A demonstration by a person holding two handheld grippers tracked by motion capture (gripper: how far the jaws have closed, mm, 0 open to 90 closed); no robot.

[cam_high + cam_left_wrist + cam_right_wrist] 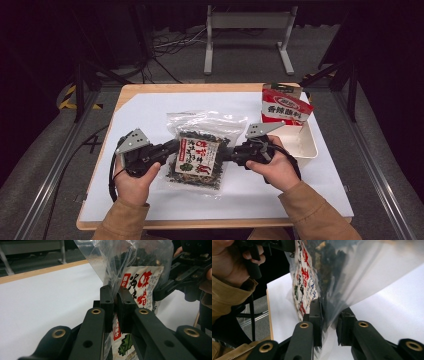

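A clear bag of dark dried seaweed (pixel 197 157) with a white and red label sits between my two grippers over the white table sheet (pixel 150 115). My left gripper (pixel 175 147) is shut on the bag's left edge; in the left gripper view its jaws (pixel 116 302) pinch the film of the bag (pixel 142 282), which stands upright. My right gripper (pixel 227 152) is at the bag's right edge. In the right gripper view the bag (pixel 324 272) hangs between its jaws (pixel 329 317); one pad touches the film and a gap shows at the other.
A red and white snack pouch (pixel 285 107) leans in a white tray (pixel 305 145) at the back right. The table's wooden edge (pixel 200 87) borders the sheet. A grey metal stand (pixel 247 30) is on the floor beyond.
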